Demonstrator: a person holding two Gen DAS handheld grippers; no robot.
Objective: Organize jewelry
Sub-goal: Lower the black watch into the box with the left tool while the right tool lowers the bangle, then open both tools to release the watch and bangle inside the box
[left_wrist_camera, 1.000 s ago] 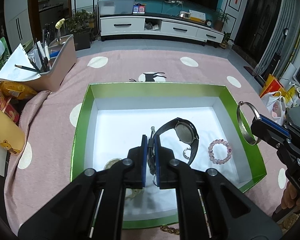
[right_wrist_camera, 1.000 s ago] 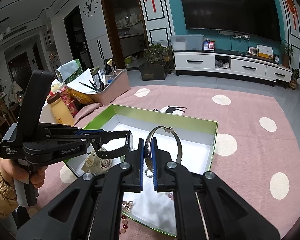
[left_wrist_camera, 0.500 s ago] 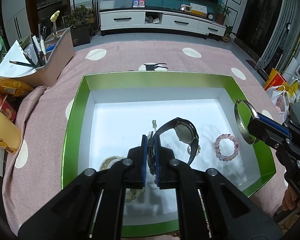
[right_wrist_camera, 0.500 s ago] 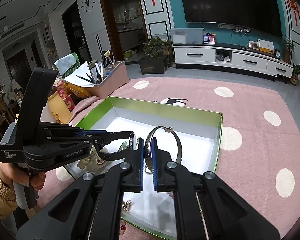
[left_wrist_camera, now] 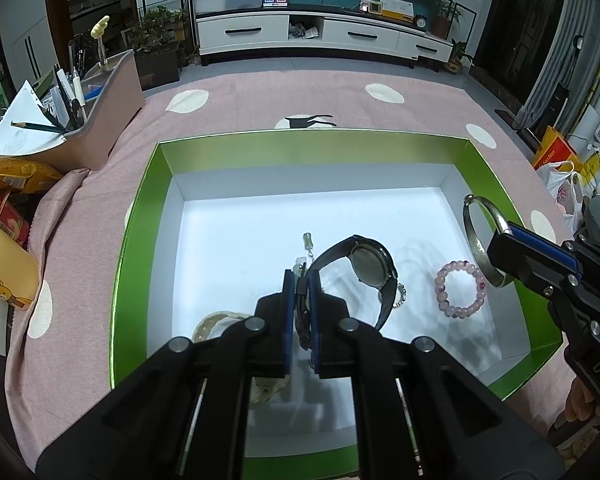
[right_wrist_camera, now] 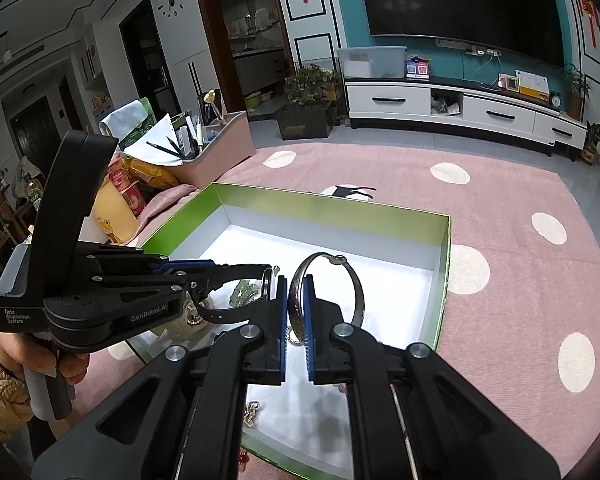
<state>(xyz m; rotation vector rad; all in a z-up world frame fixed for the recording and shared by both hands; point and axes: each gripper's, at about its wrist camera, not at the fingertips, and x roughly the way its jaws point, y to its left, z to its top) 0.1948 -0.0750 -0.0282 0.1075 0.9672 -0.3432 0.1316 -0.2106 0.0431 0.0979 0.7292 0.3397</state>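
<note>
Aloft, black watch (left_wrist_camera: 370,270) and silver bangle (right_wrist_camera: 328,292) in clamped left, right fingers.

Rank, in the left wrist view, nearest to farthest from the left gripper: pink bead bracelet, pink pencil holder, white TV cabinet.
1. Pink bead bracelet, on the green box's white floor, right of the left gripper.
2. Pink pencil holder, far left on the table.
3. White TV cabinet, against the back wall.
</note>
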